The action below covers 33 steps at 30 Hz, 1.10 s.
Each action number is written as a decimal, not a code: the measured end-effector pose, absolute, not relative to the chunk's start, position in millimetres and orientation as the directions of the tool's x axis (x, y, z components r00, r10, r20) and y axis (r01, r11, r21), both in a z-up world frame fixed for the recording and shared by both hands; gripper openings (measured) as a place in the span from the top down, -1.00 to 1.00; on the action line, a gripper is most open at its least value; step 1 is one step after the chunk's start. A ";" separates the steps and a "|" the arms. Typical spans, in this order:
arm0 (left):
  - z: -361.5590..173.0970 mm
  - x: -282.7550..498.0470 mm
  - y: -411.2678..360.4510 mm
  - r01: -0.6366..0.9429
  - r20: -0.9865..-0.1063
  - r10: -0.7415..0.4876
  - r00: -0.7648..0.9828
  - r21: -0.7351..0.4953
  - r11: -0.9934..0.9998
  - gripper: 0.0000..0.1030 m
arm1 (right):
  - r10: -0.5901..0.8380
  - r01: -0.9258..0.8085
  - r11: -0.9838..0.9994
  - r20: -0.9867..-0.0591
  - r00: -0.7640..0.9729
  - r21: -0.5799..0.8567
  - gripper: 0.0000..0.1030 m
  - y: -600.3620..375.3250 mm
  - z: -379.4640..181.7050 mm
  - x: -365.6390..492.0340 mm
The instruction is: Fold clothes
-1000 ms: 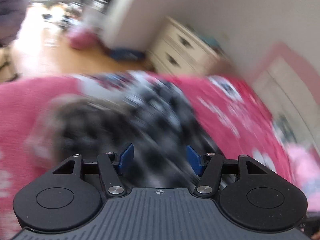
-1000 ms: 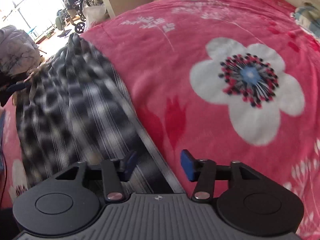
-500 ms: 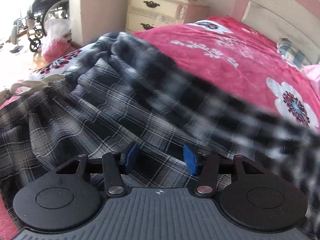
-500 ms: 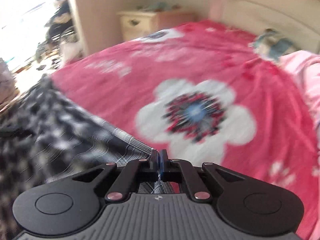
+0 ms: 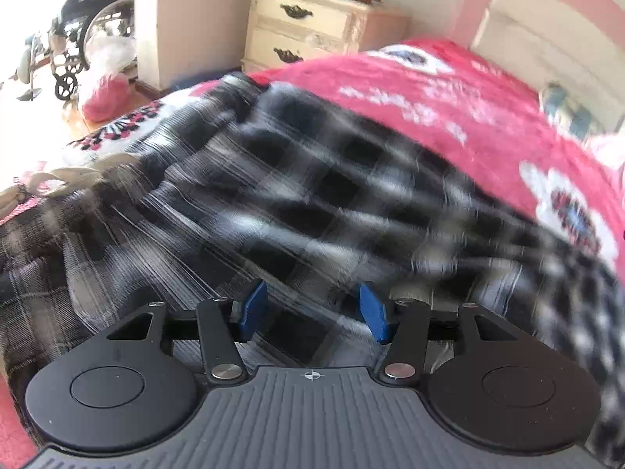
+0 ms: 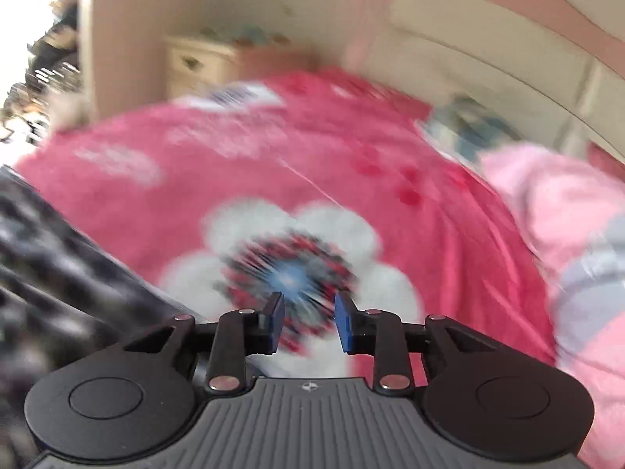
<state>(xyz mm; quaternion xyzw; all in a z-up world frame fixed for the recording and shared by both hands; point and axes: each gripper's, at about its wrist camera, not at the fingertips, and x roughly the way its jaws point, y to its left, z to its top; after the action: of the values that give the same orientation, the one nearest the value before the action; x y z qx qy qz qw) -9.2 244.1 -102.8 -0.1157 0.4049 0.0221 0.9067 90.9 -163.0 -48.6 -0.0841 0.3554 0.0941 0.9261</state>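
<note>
A black-and-white plaid garment (image 5: 297, 203) lies spread on a red floral blanket (image 5: 449, 109) on the bed. My left gripper (image 5: 310, 308) is open just above the plaid cloth, holding nothing. My right gripper (image 6: 308, 322) is open and empty over a white flower print (image 6: 297, 269) on the blanket; the plaid garment's edge (image 6: 58, 269) lies to its left. Both views are motion-blurred.
A cream nightstand (image 5: 308, 27) stands beyond the bed's far side. A padded headboard (image 6: 488, 51) is at the right. Pink bedding (image 6: 554, 211) and a blue-patterned pillow (image 6: 465, 129) lie near the headboard. A wheelchair (image 5: 82, 35) stands on the floor at left.
My right gripper was shut on the garment's edge half a second ago and has now opened and let it go. The left gripper stays open over the plaid cloth.
</note>
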 end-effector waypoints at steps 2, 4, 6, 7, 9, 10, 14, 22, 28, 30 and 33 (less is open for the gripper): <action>-94.4 -7.5 257.7 -0.147 -0.705 -0.059 0.707 -0.228 0.962 -0.04 | 0.287 -0.382 0.924 -0.679 0.676 0.010 0.32 -124.8 -43.8 103.6; -89.7 -1.8 270.3 -0.163 -0.683 -0.051 0.729 -0.245 0.956 -0.07 | 0.440 -0.543 0.836 -0.689 0.576 0.080 0.27 -65.2 -49.8 123.6; -88.2 8.7 281.7 -0.199 -0.678 -0.014 0.735 -0.235 0.951 -0.07 | 0.541 -0.637 0.758 -0.681 0.493 0.141 0.08 -10.3 -60.4 144.7; -88.7 14.3 287.9 -0.218 -0.676 0.007 0.737 -0.228 0.949 -0.07 | 0.568 -0.656 0.735 -0.683 0.459 0.171 0.06 14.3 -66.7 156.2; -90.4 25.1 300.1 -0.247 -0.664 0.037 0.747 -0.226 0.942 -0.07 | 0.599 -0.682 0.699 -0.698 0.392 0.217 0.03 60.0 -82.9 182.2; -91.5 32.2 303.9 -0.258 -0.661 0.050 0.748 -0.221 0.941 -0.07 | 0.609 -0.692 0.682 -0.707 0.359 0.237 0.03 82.3 -91.6 195.8; -101.7 55.5 317.2 -0.285 -0.665 0.094 0.741 -0.185 0.940 -0.06 | 0.596 -0.665 0.678 -0.763 0.249 0.313 0.20 129.6 -125.2 230.5; -110.1 68.5 316.2 -0.269 -0.662 0.141 0.736 -0.094 0.959 -0.04 | 0.587 -0.592 0.755 -0.693 0.418 0.282 0.84 109.6 -94.2 219.1; -109.5 75.4 314.5 -0.276 -0.671 0.169 0.722 -0.056 0.959 -0.09 | 0.571 -0.472 0.815 -0.609 0.551 0.336 0.17 48.4 -65.0 171.1; -107.3 71.9 315.8 -0.273 -0.671 0.163 0.724 -0.062 0.960 -0.10 | 0.558 -0.431 0.829 -0.580 0.593 0.357 -0.18 28.0 -55.2 155.1; -100.7 64.6 317.4 -0.282 -0.665 0.164 0.728 -0.072 0.957 -0.11 | 0.511 -0.384 0.860 -0.561 0.651 0.337 -0.29 -28.5 -36.4 108.2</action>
<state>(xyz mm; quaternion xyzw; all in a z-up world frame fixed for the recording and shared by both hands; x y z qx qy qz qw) 64.6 317.4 -100.7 -0.0840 0.3484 0.1204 0.9258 108.2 -28.5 -36.4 0.0941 0.3363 0.2477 0.9037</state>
